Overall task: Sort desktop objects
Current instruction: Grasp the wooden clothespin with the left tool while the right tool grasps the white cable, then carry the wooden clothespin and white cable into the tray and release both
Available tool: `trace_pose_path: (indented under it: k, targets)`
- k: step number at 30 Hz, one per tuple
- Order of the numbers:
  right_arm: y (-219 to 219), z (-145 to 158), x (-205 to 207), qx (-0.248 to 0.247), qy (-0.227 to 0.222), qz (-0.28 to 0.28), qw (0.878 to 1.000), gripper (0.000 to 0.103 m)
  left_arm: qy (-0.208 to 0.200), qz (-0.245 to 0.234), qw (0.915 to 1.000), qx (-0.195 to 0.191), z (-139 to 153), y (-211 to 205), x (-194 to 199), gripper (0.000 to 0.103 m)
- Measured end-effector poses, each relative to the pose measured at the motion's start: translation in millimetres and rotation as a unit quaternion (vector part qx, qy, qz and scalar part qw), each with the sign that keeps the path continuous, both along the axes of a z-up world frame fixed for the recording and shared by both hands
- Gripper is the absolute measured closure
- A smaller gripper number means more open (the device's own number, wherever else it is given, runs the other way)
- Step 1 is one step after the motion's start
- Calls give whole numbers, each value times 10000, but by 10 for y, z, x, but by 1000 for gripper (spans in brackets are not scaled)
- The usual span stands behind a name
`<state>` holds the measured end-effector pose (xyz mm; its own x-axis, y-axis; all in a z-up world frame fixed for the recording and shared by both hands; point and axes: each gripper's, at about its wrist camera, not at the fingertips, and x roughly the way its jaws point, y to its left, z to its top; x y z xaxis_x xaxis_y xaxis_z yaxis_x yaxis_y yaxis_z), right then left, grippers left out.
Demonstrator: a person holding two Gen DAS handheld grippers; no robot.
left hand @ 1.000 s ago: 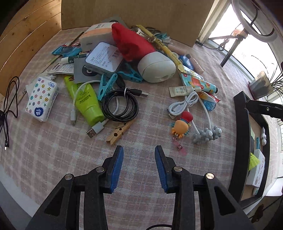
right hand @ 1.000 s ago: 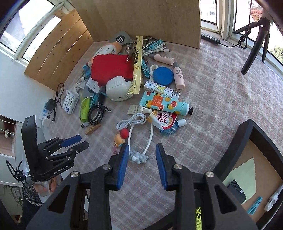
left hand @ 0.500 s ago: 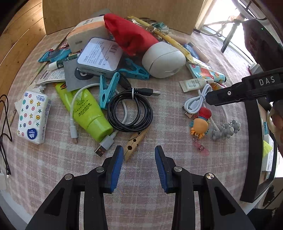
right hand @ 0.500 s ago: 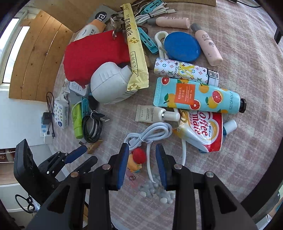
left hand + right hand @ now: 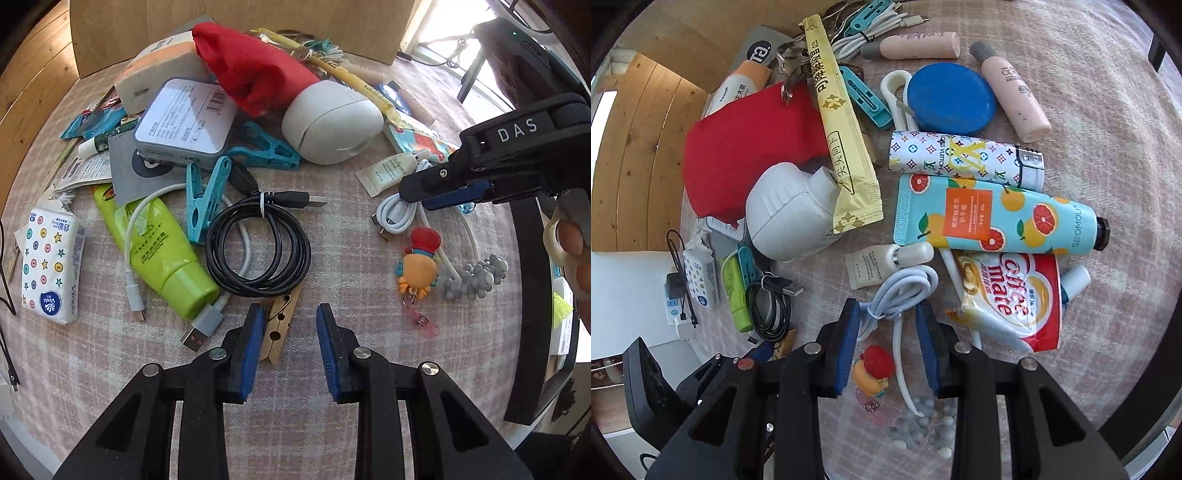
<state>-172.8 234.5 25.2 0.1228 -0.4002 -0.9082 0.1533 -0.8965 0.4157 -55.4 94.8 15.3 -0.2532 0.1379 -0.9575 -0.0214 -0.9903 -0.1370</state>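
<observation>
A pink checked tablecloth point(image 5: 288, 417) covers the table. At the far edge a brown cardboard sheet point(image 5: 240, 22) stands upright, and at the far left there is a wall of wooden planks point(image 5: 635, 155). A white power strip point(image 5: 674, 310) with a black plug lies at the left, beyond the table's edge, and a black tray point(image 5: 532, 295) is at the right.
</observation>
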Motion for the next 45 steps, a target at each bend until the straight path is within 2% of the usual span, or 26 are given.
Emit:
trace_pose_path:
  k: [9, 17, 21, 27, 35, 45]
  targets:
    - [-143, 91, -188, 323, 209, 21, 9993, 72, -10, 112, 9999, 58, -16, -17, -25, 86]
    - [-238, 38, -336, 357, 217, 11, 9991, 73, -1, 173, 9997, 155, -11, -91, -58, 91]
    - [-226, 91, -332, 213, 223, 61, 9995, 80, -7, 161, 9995, 261, -2, -168, -18, 91]
    - [-101, 246, -276, 28, 343, 231, 9991, 83, 1, 222, 9994, 257, 19, -159, 11, 91]
    - [37, 531, -146, -301, 491, 343, 9978, 84, 81, 324, 9991, 268, 124, -204, 274, 92]
    - [382, 609, 33, -530, 752, 350, 9951, 84, 280, 342, 9985, 316, 430, -121, 514, 92]
